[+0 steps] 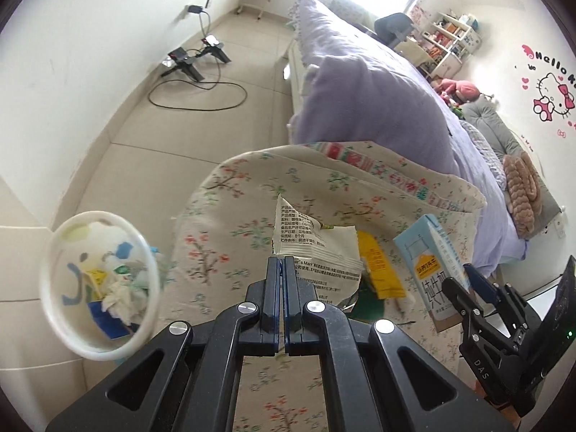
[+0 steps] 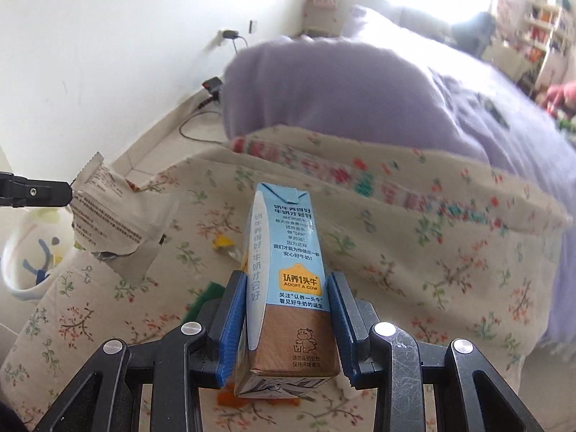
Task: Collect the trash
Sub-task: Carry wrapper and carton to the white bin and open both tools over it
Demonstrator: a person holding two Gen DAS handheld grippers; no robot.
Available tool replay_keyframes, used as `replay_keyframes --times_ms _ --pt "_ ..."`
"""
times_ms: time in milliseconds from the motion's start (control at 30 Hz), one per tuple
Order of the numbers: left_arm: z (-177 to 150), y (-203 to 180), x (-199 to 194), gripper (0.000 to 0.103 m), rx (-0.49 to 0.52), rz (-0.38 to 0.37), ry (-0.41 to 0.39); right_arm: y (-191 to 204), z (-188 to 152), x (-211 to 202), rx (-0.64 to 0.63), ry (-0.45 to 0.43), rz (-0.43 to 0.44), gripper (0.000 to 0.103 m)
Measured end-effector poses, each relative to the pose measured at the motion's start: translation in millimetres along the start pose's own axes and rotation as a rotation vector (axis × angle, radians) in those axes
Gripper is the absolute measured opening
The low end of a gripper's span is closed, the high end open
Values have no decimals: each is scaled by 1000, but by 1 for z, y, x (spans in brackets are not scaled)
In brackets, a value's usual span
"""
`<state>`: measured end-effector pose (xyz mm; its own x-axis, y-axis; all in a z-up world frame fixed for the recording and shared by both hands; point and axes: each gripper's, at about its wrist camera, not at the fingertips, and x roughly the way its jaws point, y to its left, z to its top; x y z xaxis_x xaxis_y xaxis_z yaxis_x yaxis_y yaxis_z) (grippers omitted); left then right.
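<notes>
Left gripper [image 1: 280,270] clamped on torn white wrapper [image 1: 316,252], held above floral cloth [image 1: 223,216], not yet over bin [image 1: 99,289] beside the cloth. Right gripper [image 2: 288,309] grips milk carton [image 2: 284,252], also off the cloth. Bin already holds scraps. Left on cloth: yellow packet [image 1: 378,270], small bits.
</notes>
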<state>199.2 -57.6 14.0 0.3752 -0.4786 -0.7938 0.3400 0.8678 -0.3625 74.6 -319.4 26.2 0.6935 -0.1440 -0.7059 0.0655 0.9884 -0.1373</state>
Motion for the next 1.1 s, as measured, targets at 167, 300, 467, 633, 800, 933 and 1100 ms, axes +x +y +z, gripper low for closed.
replay_keyframes --times_ms 167,300,467,633,800,933,1100 --pt "-5 28 -7 0 -19 61 2 39 3 1 -56 -19 16 40" --pt "-11 54 -10 0 -33 123 13 68 4 9 -99 -22 26 40" --pt "-19 89 -7 0 -73 173 55 100 3 23 -148 -8 57 40" --pt "-24 122 -7 0 -117 216 83 134 3 34 -185 2 85 40" --pt "-24 142 -8 0 -139 239 92 165 8 40 -219 -1 123 40" --pt "-26 162 -5 0 -171 265 110 188 10 45 -247 -11 142 40" --pt "-27 187 -6 1 -224 272 119 210 12 56 -258 -3 181 40"
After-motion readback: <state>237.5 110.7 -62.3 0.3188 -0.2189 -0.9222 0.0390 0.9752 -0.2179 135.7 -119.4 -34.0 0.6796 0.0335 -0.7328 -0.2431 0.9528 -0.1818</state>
